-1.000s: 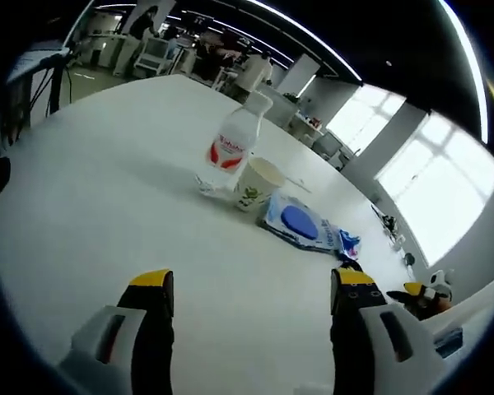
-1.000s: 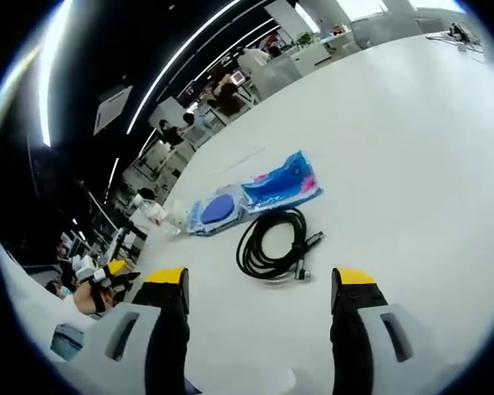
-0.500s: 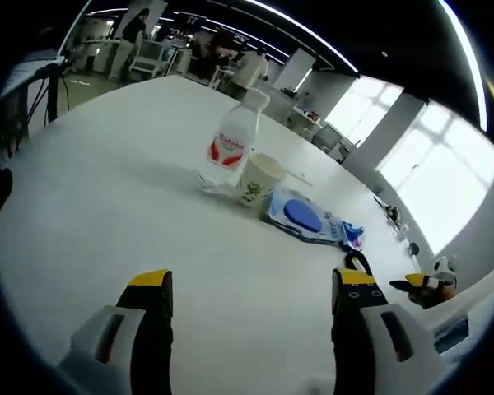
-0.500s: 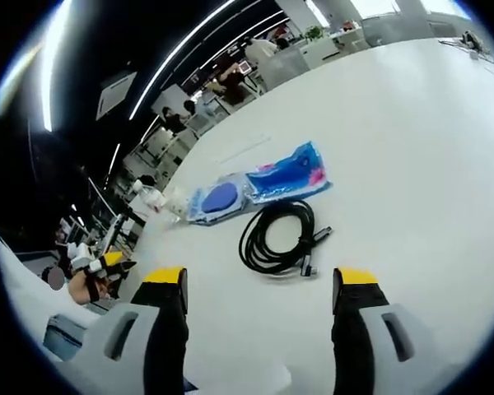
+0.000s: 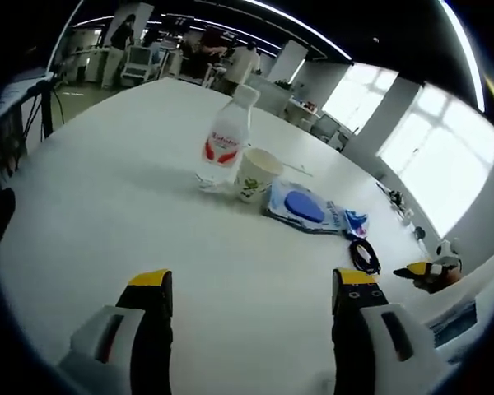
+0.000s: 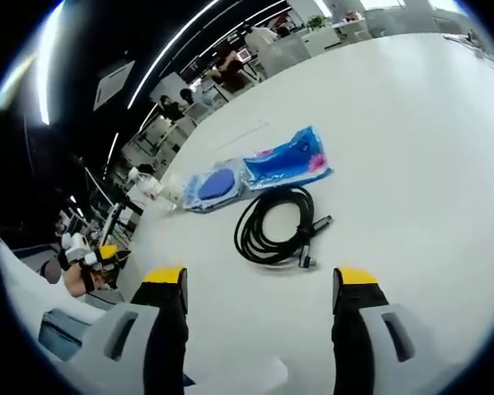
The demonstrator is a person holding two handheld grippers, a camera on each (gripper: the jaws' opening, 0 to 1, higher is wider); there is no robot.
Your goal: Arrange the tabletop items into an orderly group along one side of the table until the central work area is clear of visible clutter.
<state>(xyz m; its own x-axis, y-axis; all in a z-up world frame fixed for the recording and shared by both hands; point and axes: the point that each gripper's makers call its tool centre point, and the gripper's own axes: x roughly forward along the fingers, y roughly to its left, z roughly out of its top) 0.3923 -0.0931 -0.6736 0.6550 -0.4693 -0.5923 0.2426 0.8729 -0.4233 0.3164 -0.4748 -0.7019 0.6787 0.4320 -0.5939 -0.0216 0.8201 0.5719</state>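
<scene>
In the left gripper view, the left tongs (image 5: 251, 284) rise from the bottom of the frame, their two yellow-tipped black jaws spread wide with nothing between them, hovering above the bare white worktop (image 5: 107, 206). Beyond the jaws, near the frame's centre, a row of things runs from upper left toward lower right. First is a clear plastic bottle (image 5: 223, 140) with a red and white label and a white cap, standing upright. Just beside it, to its right, stands a white paper cup (image 5: 257, 174) with a green leaf print. Next lies a flat blue wipes packet (image 5: 305, 208) with a round blue lid. Further to the lower right sits a small coil of black cable (image 5: 364, 255). At the right edge of the frame, the other tongs' yellow and black tip (image 5: 420, 270) comes into view, low over the worktop.

In the right gripper view, the right tongs (image 6: 259, 284) also rise from the bottom, jaws spread wide and empty, held above the white worktop (image 6: 412, 148). Straight ahead of the jaws, in the middle of the frame, lies the coiled black cable (image 6: 272, 224), its plug ends pointing to the right. Just behind it, touching or nearly touching, lies the blue wipes packet (image 6: 255, 173). At the left edge, a hand (image 6: 81, 278) holds the other tongs. Far off at the top, people sit among office desks.
</scene>
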